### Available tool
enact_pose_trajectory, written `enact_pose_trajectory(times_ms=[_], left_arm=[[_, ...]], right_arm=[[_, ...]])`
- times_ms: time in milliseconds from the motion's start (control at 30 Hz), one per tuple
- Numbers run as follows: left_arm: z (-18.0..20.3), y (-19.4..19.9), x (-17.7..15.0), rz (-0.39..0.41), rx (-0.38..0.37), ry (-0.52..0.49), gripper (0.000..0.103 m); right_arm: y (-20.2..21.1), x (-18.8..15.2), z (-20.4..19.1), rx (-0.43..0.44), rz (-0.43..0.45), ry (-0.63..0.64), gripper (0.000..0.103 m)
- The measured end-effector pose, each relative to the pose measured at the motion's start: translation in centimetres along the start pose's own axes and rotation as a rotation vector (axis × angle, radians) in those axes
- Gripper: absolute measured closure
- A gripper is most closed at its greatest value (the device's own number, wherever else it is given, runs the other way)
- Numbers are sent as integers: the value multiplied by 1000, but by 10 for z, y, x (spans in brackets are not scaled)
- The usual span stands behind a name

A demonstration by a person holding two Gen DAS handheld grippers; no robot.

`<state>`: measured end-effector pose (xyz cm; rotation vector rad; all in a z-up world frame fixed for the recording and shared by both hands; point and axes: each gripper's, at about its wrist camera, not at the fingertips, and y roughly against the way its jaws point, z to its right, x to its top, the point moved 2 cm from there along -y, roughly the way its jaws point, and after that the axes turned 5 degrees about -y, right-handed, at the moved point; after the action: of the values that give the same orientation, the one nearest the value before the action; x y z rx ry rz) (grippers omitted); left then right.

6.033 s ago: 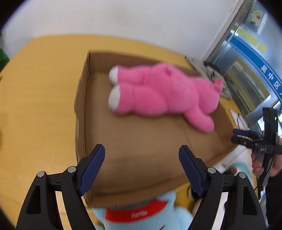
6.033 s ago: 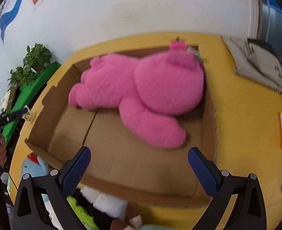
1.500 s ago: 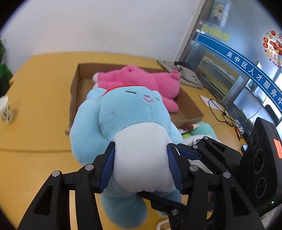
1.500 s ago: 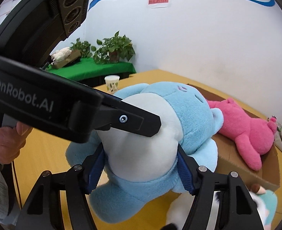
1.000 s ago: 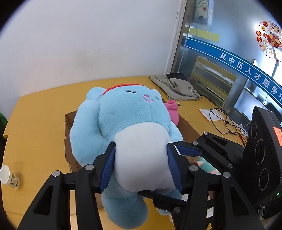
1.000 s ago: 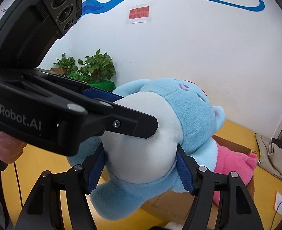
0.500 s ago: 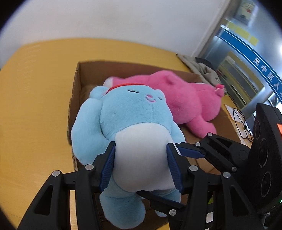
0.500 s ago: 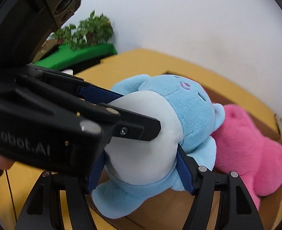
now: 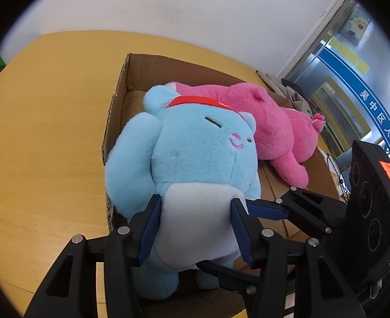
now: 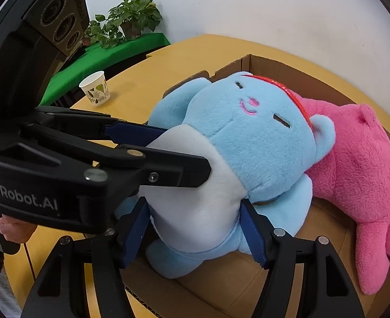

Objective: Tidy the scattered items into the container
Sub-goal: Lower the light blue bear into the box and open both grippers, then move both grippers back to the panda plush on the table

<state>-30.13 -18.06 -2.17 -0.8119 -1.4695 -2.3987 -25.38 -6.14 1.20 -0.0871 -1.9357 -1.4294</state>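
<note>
Left wrist view, left gripper [image 9: 195, 228]: its jaws have just been opening a little, yet the blue pads still press the white belly of the blue plush toy [image 9: 195, 159] from both sides.
Left wrist view, blue plush toy: upright in the near corner of the cardboard box [image 9: 120, 100], its feet on the box floor, its head against the pink plush toy [image 9: 274, 129].
Left wrist view, pink plush toy: lies on the box floor behind the blue one.
Left wrist view, only here: grey cloth [image 9: 282, 87] on the wooden table [image 9: 49, 132] past the box, glass doors with a blue banner [image 9: 375, 122] at right, and the camera housing of the right gripper [image 9: 263, 209].
Right wrist view, right gripper [image 10: 197, 235]: clamped on the lower body of the blue plush toy [image 10: 247, 137], crosswise to the left gripper [image 10: 168, 153].
Right wrist view, only here: a paper cup [image 10: 95, 91] on the table [image 10: 208, 47] left of the box [image 10: 274, 66], potted plants [image 10: 131, 16] on a green surface, and fingers [image 10: 12, 228] gripping the left handle.
Right wrist view, pink plush toy [image 10: 361, 164]: touches the blue toy's head inside the box.
</note>
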Motion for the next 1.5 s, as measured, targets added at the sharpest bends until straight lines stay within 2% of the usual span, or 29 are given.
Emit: enact_pose_trajectory(times_ms=[100,200,267,333,433,533,667,767,867,967,1000,1267,1500], left_arm=[[6,6,-2,17,34,-14,43],[19,24,-4,52,91,-40,43],[29,44,-7,100,127,-49,43],[41,70,-12,164,156,-49,40],[63,108,-31,252,206,-26,23],[86,135,-55,294,239,-21,23],[118,156,-84,312,277,-23,23],[143,163,-103,331,311,-46,23],[165,163,-119,342,300,-63,22],[183,157,-129,333,290,-74,23],[187,154,-131,336,310,-59,23],[207,144,-147,313,311,-64,23],[210,143,-153,297,318,-54,23]], right_arm=[[0,2,1,-4,-4,-8,23],[19,-1,6,-16,19,-38,15],[38,-3,8,-66,50,-42,4],[62,-4,6,-115,89,-21,3],[111,-12,3,-144,170,-22,1],[161,-28,3,-145,262,-60,0],[212,-64,8,-156,346,-125,0],[231,-97,16,-183,336,-173,0],[239,-125,21,-257,321,-205,0],[246,-144,25,-287,310,-243,0],[249,-149,25,-293,309,-254,0],[262,-168,18,-318,321,-245,0],[263,-175,16,-329,312,-246,0]])
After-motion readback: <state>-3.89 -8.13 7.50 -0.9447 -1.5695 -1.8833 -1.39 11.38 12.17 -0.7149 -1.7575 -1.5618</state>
